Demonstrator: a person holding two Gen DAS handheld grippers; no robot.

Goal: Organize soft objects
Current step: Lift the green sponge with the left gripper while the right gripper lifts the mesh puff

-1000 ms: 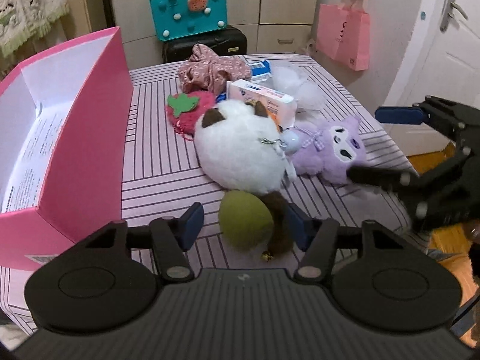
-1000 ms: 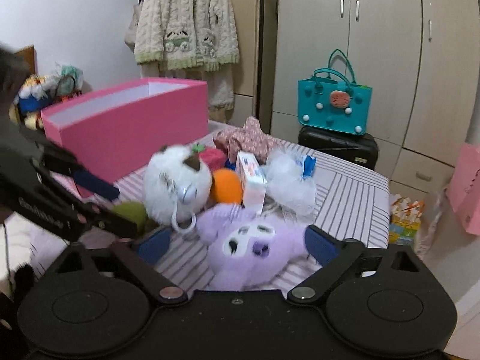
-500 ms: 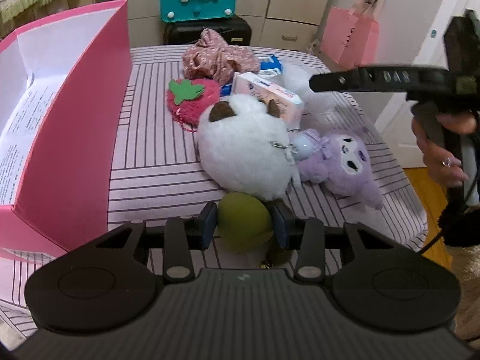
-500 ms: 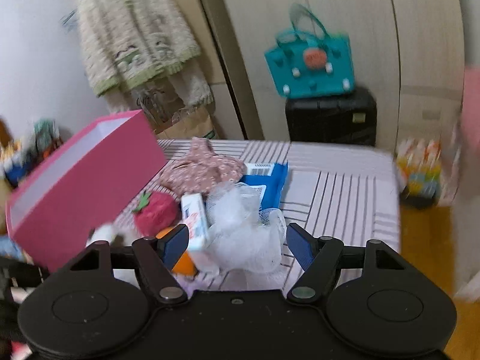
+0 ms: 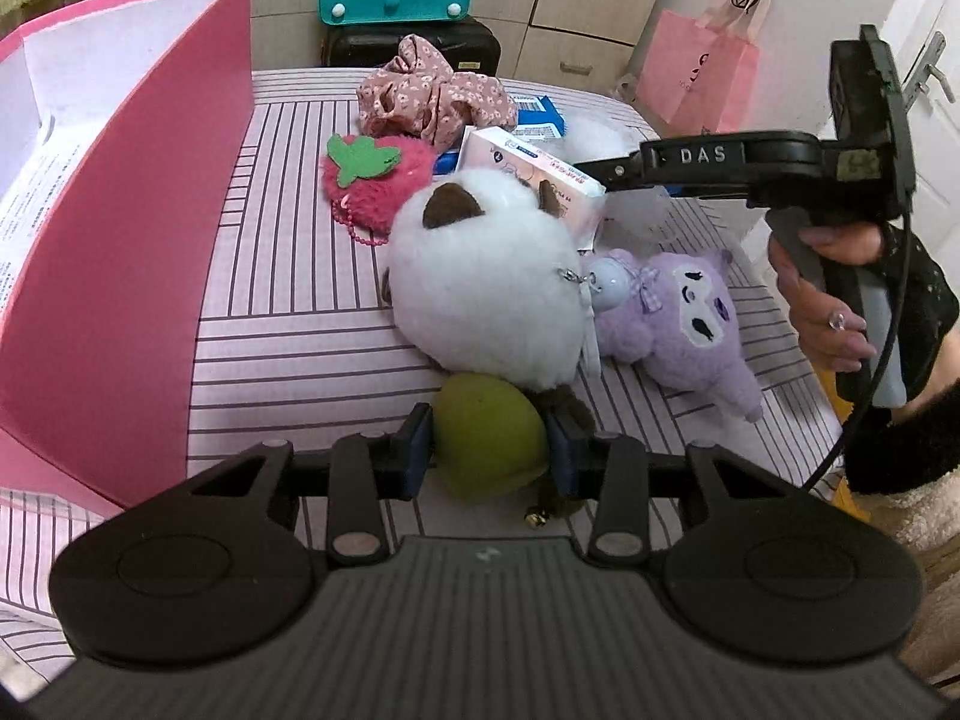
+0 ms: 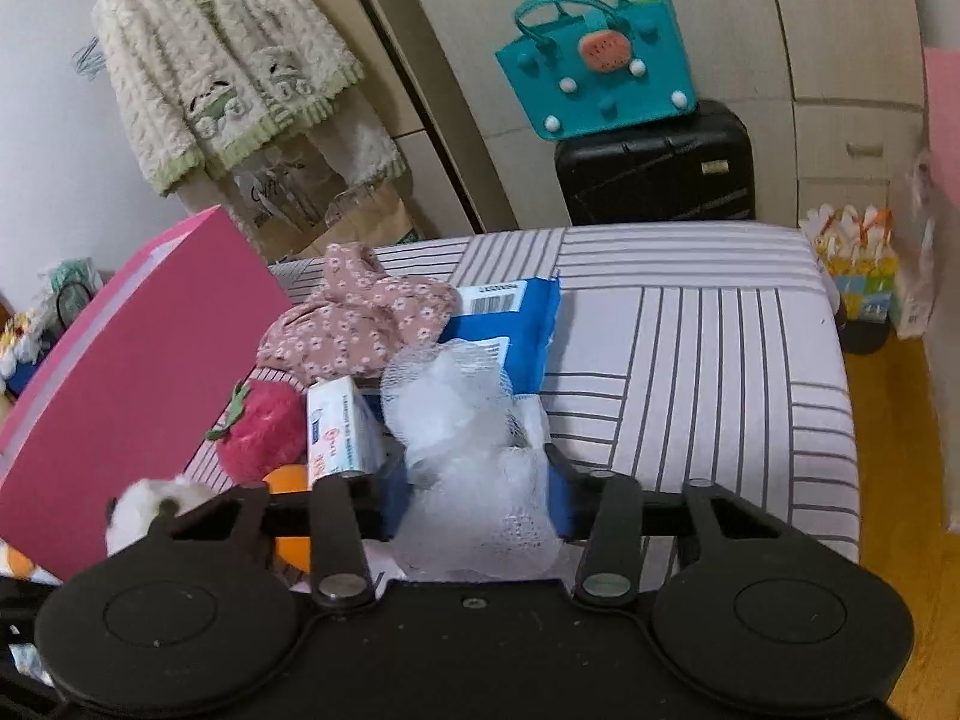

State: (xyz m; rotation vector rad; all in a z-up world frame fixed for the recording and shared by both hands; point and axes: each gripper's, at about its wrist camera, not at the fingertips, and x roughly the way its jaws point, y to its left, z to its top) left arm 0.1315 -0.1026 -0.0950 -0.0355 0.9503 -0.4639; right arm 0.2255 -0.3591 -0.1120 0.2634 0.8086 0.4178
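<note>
My left gripper [image 5: 489, 450] is shut on a green plush ball [image 5: 486, 441] at the near edge of the striped table [image 5: 288, 276]. Behind it lie a white round plush [image 5: 486, 288], a purple plush [image 5: 684, 324], a red strawberry plush [image 5: 372, 183] and a floral pink cloth [image 5: 432, 96]. My right gripper [image 6: 474, 498] is shut on a white mesh puff [image 6: 474, 450]; it also shows in the left wrist view [image 5: 708, 165], reaching in from the right over the pile.
An open pink box [image 5: 132, 192] stands on the table's left side. A white and pink carton [image 6: 339, 432] and a blue packet [image 6: 510, 324] lie in the pile. A black suitcase [image 6: 654, 168] with a teal bag [image 6: 594, 72] stands behind the table.
My left gripper closed on the green ball. My right gripper swung over from the purple plush to the white mesh puff and closed on it.
</note>
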